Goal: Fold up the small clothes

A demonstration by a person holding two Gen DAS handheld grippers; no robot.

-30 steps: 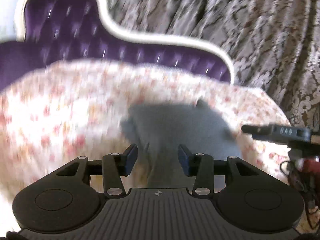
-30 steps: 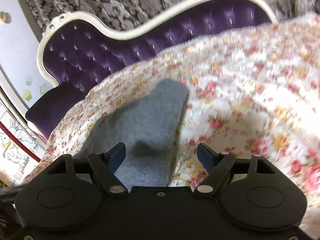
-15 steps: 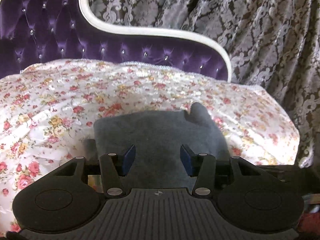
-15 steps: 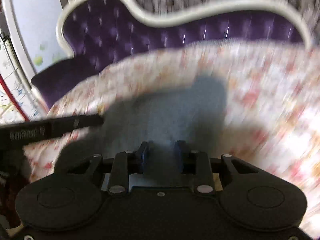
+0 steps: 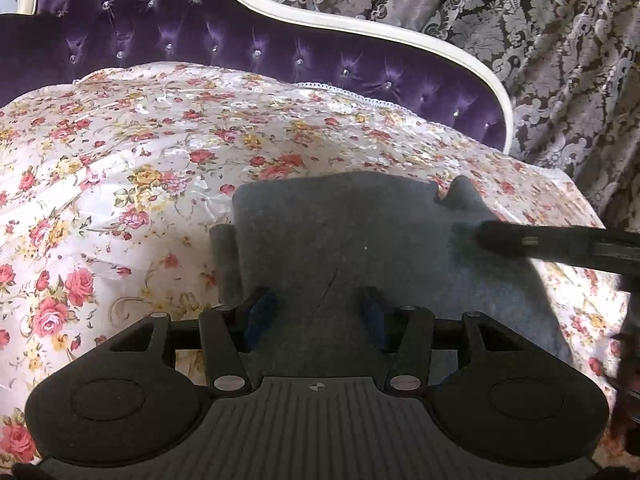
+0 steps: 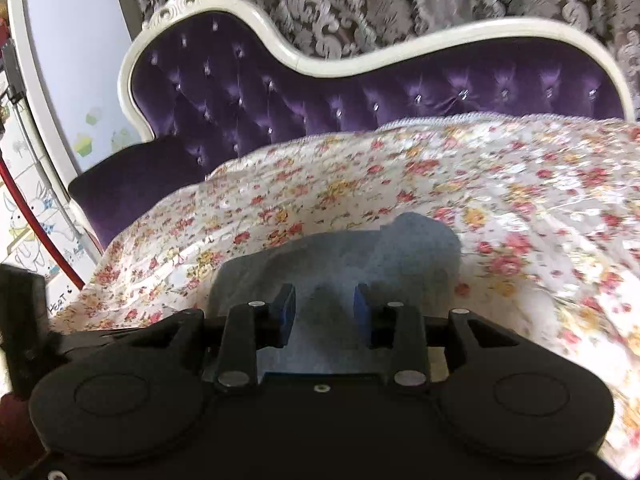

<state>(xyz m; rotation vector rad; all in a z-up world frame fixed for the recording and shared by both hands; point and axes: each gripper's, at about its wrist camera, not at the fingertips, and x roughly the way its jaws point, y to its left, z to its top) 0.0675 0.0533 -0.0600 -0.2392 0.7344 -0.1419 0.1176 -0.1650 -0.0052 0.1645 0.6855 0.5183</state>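
A small grey garment (image 5: 360, 240) lies folded on the floral sheet (image 5: 120, 160); a sleeve end sticks up at its far right corner and a folded-under layer peeks out at its left edge. My left gripper (image 5: 316, 316) hovers over its near edge with the jaws open and the cloth showing between them. My right gripper (image 6: 323, 312) is over the same garment (image 6: 360, 252), jaws partly apart, nothing pinched. The right gripper's finger (image 5: 540, 244) reaches in from the right in the left wrist view.
The floral sheet covers a purple tufted sofa (image 5: 200, 48) with a white carved frame (image 6: 320, 66). Patterned curtains (image 5: 540, 40) hang behind. A white cabinet with stickers (image 6: 60, 80) stands at the left in the right wrist view.
The right gripper's jaws have opened a little from nearly closed. The left gripper has moved slightly closer over the garment, and the right gripper's finger has come into its view from the right.
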